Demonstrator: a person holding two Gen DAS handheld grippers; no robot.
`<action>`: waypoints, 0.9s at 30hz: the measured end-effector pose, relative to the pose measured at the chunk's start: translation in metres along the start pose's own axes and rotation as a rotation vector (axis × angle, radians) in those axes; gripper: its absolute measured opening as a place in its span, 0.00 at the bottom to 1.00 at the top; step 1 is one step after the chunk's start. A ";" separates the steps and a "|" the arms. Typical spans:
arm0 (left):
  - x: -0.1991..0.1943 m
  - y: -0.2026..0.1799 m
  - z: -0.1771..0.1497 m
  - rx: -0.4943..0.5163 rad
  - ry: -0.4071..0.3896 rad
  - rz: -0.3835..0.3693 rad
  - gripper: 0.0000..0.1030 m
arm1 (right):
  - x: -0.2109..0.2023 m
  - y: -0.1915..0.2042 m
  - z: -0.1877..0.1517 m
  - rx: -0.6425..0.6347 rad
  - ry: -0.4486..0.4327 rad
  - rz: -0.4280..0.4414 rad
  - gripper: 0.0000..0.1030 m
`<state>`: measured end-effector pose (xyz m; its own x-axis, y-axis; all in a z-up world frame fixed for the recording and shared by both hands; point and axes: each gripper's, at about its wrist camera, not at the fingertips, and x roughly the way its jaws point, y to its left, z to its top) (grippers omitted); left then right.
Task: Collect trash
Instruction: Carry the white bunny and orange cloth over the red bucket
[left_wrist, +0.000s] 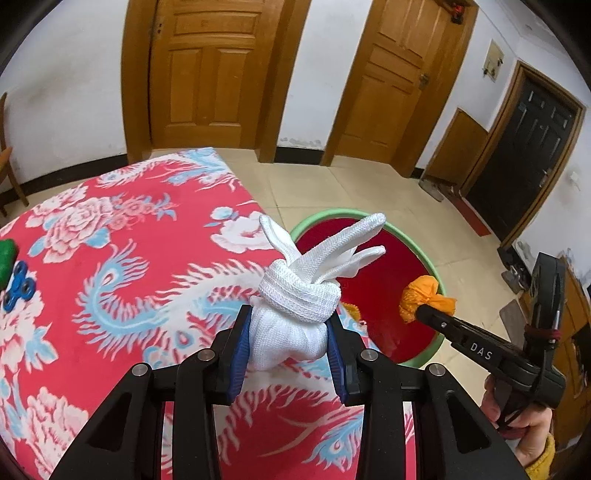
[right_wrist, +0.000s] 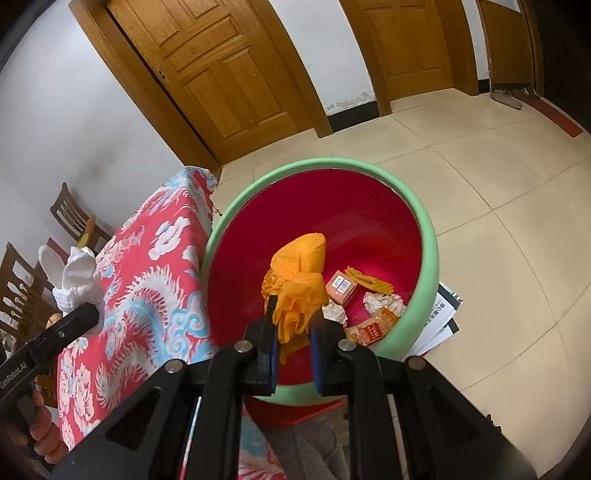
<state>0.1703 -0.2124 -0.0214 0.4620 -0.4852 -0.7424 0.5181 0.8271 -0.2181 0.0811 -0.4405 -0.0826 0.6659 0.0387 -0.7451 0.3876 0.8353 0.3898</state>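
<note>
Your left gripper (left_wrist: 288, 343) clamps a knotted white glove (left_wrist: 295, 314) above the red floral tablecloth (left_wrist: 129, 277). Your right gripper (right_wrist: 293, 332) pinches an orange rag (right_wrist: 299, 295) over the green-rimmed red bin (right_wrist: 430, 236), which holds crumpled paper and wrappers.

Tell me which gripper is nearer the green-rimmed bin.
Right. The right gripper holds the orange cloth over the opening of the bin. The left gripper grips the knotted white cloth above the table's edge, beside the bin.
</note>
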 end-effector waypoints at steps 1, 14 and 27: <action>0.002 -0.002 0.001 0.004 0.002 -0.002 0.37 | 0.001 -0.001 0.001 0.002 0.002 0.000 0.17; 0.029 -0.022 0.007 0.055 0.047 -0.027 0.37 | 0.001 -0.011 0.005 0.004 0.006 0.028 0.35; 0.045 -0.039 0.015 0.092 0.065 -0.033 0.37 | -0.021 -0.017 0.005 0.014 -0.043 0.017 0.39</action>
<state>0.1819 -0.2706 -0.0367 0.3976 -0.4894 -0.7762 0.5970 0.7803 -0.1862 0.0638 -0.4587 -0.0708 0.6995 0.0292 -0.7140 0.3841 0.8272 0.4101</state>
